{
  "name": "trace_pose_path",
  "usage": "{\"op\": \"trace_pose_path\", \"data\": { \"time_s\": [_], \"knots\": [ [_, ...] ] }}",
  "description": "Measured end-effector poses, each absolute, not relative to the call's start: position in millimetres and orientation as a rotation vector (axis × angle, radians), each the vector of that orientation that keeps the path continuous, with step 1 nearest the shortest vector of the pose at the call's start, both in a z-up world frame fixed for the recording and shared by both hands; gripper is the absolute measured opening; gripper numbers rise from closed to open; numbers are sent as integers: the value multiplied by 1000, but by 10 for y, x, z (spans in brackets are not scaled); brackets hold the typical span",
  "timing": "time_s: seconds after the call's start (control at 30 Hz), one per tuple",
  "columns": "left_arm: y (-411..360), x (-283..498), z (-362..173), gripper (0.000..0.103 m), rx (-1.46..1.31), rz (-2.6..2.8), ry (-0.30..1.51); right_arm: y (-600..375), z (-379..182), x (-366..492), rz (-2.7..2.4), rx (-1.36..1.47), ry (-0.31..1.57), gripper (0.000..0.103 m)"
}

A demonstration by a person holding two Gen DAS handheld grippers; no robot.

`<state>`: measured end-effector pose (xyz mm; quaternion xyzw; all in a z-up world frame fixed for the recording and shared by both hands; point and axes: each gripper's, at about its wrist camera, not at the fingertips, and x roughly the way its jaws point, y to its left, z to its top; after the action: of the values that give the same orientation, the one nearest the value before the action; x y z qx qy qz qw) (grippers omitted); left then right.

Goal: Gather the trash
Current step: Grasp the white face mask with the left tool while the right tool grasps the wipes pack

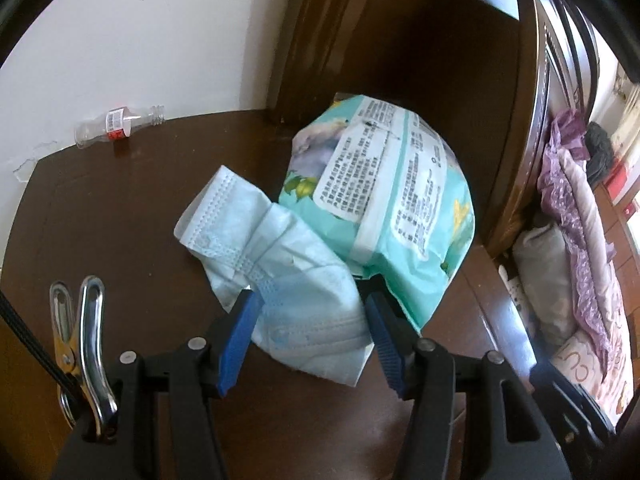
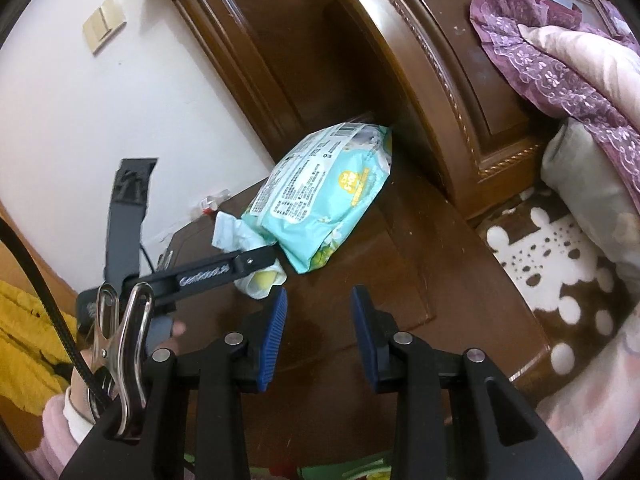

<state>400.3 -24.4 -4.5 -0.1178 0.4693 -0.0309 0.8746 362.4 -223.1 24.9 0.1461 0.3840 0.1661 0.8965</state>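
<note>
A crumpled light-blue face mask (image 1: 280, 248) lies on the dark wooden nightstand (image 1: 120, 208), leaning against a teal pack of wet wipes (image 1: 384, 184). My left gripper (image 1: 311, 304) points down over the mask. Its blue pads (image 1: 240, 332) stand on either side of the mask's lower fold, open and not squeezing it. In the right wrist view the left gripper (image 2: 260, 264) shows from the side, crossing the mask (image 2: 230, 234) beside the wipes pack (image 2: 320, 200). My right gripper (image 2: 320, 296) hovers open over bare wood, just short of the pack, with nothing between its fingers.
An empty clear plastic bottle (image 1: 116, 126) lies on its side at the nightstand's far edge by the white wall. A carved wooden headboard (image 2: 460, 80) rises on the right, with purple lace bedding (image 2: 560, 60) and a spotted brown blanket (image 2: 560, 260) beyond it. A yellow sleeve (image 2: 24, 320) is at lower left.
</note>
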Motion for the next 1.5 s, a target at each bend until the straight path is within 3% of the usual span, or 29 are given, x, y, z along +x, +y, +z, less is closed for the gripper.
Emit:
{"op": "trace_pose_path", "data": {
  "time_s": [0.07,0.2,0.33,0.53,0.9,1.23,1.27,1.37,1.5],
  "knots": [
    [-212,3992,-57,55,-260,-62,967,-2216,237,3689,340,297,798,34],
    [-159,3928,-64,35,-280,-81,943,-2204,216,3829,331,288,801,34],
    [-109,3761,-40,28,-284,-88,907,-2215,190,3955,317,294,804,40],
    [-7,3412,-27,27,-302,-96,849,-2178,119,4128,312,327,805,43],
    [148,3306,-34,27,-346,-136,832,-2127,-47,4575,245,422,803,70],
    [167,3295,-41,27,-367,-141,829,-2088,-154,4903,237,489,807,72],
    [169,3295,-42,27,-368,-142,829,-2094,-161,4905,245,500,805,71],
    [169,3300,-45,27,-368,-142,829,-2119,-168,4906,257,529,814,46],
    [168,3290,-39,27,-371,-147,829,-2139,-83,4813,286,534,757,21]
  ]
}}
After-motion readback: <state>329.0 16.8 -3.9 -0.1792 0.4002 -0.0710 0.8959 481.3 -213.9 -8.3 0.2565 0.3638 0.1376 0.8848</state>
